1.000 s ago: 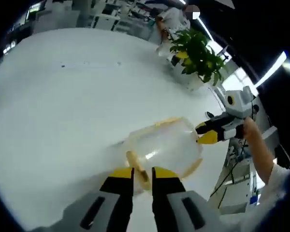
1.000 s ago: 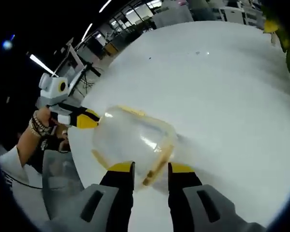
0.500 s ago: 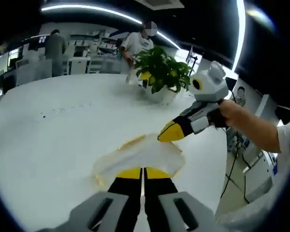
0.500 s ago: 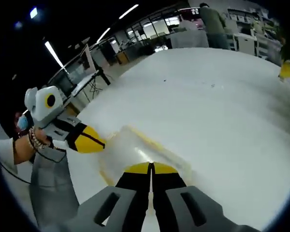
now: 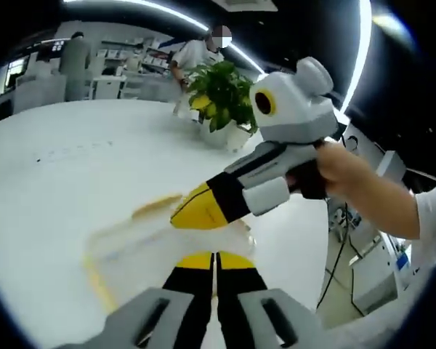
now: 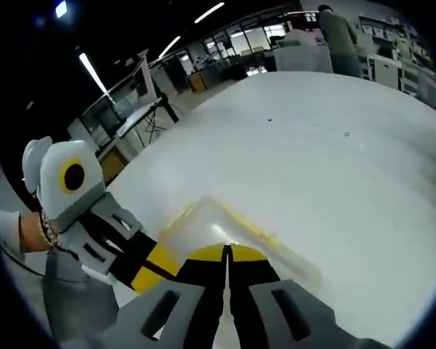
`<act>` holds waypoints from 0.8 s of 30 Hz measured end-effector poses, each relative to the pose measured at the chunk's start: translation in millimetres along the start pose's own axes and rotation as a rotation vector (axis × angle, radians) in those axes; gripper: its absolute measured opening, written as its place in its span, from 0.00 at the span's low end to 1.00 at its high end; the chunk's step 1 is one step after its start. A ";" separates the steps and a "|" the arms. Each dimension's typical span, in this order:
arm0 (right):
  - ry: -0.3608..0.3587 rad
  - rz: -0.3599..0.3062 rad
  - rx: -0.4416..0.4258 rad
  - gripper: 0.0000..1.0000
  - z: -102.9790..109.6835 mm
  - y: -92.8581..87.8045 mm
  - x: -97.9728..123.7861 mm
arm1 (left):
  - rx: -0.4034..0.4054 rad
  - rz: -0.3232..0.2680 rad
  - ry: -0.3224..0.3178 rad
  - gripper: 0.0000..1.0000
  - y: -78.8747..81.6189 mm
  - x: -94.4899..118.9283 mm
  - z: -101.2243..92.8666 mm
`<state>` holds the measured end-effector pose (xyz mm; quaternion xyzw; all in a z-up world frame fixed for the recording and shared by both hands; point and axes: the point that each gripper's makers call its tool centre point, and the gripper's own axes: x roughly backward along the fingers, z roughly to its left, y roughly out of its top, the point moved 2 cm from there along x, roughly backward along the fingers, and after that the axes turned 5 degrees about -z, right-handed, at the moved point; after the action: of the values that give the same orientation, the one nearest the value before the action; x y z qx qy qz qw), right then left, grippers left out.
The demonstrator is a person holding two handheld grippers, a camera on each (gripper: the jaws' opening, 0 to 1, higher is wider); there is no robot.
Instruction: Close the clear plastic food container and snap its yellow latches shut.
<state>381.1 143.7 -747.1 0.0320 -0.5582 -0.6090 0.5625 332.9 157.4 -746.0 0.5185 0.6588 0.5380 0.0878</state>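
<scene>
Since half a second ago, your right hand-held gripper (image 5: 203, 211) has swung in across the left gripper view, its yellow tip now over the near end of the container (image 5: 131, 243), close to your left hand-held gripper (image 5: 216, 263). A second ago both sets of jaws stood apart around the container; now both are clenched, jaws pressed together with no gap and nothing visibly between them.

Seen from the right gripper view, the right hand-held gripper (image 6: 227, 254) and the left hand-held gripper (image 6: 149, 269) meet at the same near edge of the container (image 6: 225, 229), which lies low and flat on the white table (image 6: 334, 160), yellow trim along its rim. You seem to be using closed tips as pushers, pressing down where a latch would sit; whether any latch has snapped is too blurred to tell. A potted plant (image 5: 221, 91) stands well apart at the table's far side.
</scene>
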 end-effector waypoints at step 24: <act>-0.136 -0.014 -0.024 0.00 -39.0 28.3 -19.4 | 0.122 0.051 -0.080 0.00 -33.8 11.8 -21.8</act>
<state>432.6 139.9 -752.8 -0.0121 -0.5874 -0.6206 0.5194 293.0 157.0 -759.0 0.5605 0.6730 0.4777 0.0685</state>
